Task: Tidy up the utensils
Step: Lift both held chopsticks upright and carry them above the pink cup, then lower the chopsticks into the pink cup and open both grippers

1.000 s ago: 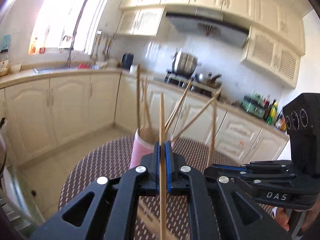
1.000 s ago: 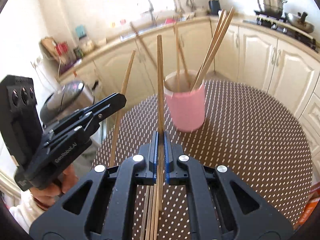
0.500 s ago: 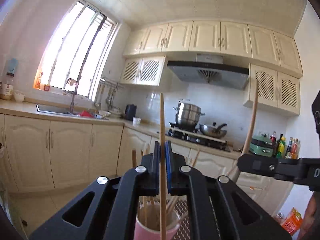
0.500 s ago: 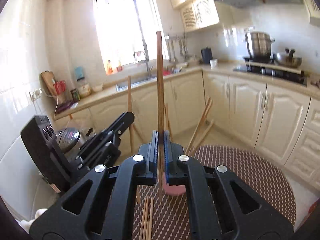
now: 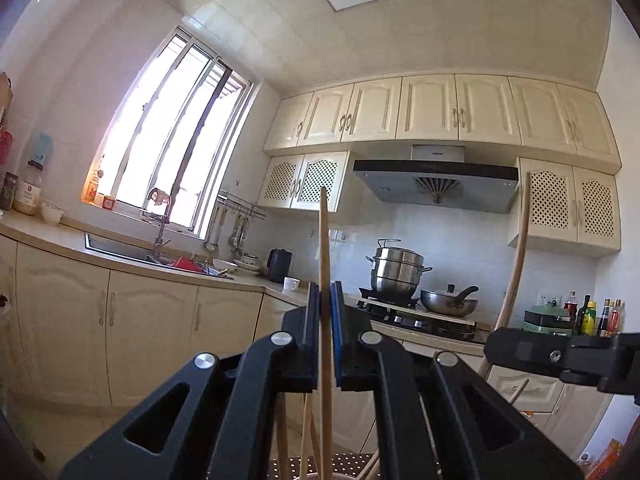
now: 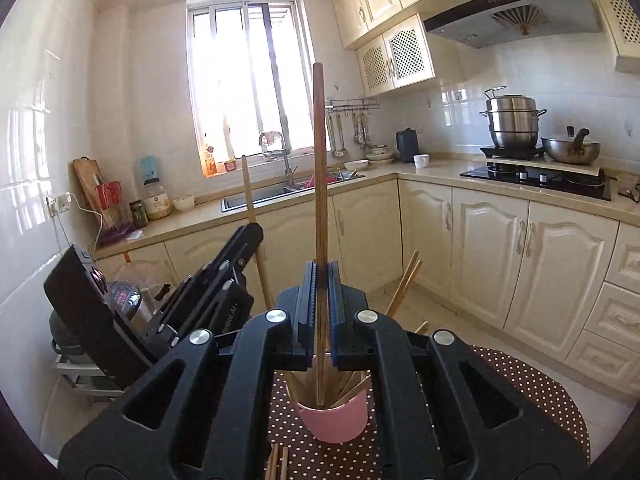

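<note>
Cream kitchen cabinets and a bright window [image 6: 248,80] frame a round table with a brown, white-dotted cloth [image 6: 532,396], where a pink cup [image 6: 334,420] stands just below the right gripper [image 6: 322,308]. That gripper is clamped tight on a chopstick [image 6: 319,160], a slim, darker brown wooden stick held upright; its upper end rises well above the blue pads, and its lower end reaches down into the mouth of the pink cup. More pale wooden chopsticks already stand in the cup, leaning outward, two of them [image 6: 405,284] poking up to the right of the gripper. A few loose sticks [image 6: 278,462] lie flat on the cloth at the near edge. To the left, the left gripper [image 6: 250,236] is seen from the side, pinched on a paler chopstick [image 6: 248,188] that stands nearly upright. From the left wrist view, the left gripper [image 5: 328,308] is closed hard on this light tan stick [image 5: 324,232], which runs straight up between the pads and down past them toward other sticks [image 5: 308,436] below. At the right edge of that view the right gripper [image 5: 496,344] holds its own curved-looking stick [image 5: 520,240]. Behind, a steel stacked pot [image 6: 512,120] and a pan [image 6: 570,148] sit on the stove, and a sink [image 6: 280,192] lies under the window.
</note>
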The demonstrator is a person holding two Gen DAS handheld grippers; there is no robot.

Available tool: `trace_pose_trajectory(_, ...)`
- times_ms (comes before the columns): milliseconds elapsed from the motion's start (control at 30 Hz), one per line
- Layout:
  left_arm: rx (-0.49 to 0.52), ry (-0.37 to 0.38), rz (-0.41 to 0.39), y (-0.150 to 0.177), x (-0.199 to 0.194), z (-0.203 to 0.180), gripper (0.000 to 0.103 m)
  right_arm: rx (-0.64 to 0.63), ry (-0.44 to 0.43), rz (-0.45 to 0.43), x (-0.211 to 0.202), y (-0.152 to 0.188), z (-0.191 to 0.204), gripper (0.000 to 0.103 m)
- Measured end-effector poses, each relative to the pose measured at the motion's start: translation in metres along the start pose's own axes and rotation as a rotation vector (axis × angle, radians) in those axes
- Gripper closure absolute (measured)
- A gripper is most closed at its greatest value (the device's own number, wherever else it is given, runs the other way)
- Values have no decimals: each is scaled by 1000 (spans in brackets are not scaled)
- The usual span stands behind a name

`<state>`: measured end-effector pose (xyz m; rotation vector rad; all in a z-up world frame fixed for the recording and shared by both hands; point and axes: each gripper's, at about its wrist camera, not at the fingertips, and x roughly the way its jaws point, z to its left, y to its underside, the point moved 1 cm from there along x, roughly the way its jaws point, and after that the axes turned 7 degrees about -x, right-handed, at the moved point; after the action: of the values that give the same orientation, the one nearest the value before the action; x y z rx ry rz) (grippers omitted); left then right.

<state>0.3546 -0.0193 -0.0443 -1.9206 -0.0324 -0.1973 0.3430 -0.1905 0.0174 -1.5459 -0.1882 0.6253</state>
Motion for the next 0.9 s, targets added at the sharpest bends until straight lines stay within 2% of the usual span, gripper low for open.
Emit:
trace_pose_trajectory(167, -9, -14, -12, 2, 3, 3, 97, 11, -6, 4, 5, 7, -3, 97)
trace_pose_trajectory(433, 23, -4, 25, 12, 2, 2, 97, 10, -16, 31, 7, 15, 1, 97)
trace_pose_trajectory(900, 72, 22, 149, 29, -13, 16, 97, 8, 1, 89, 7, 42, 2, 97)
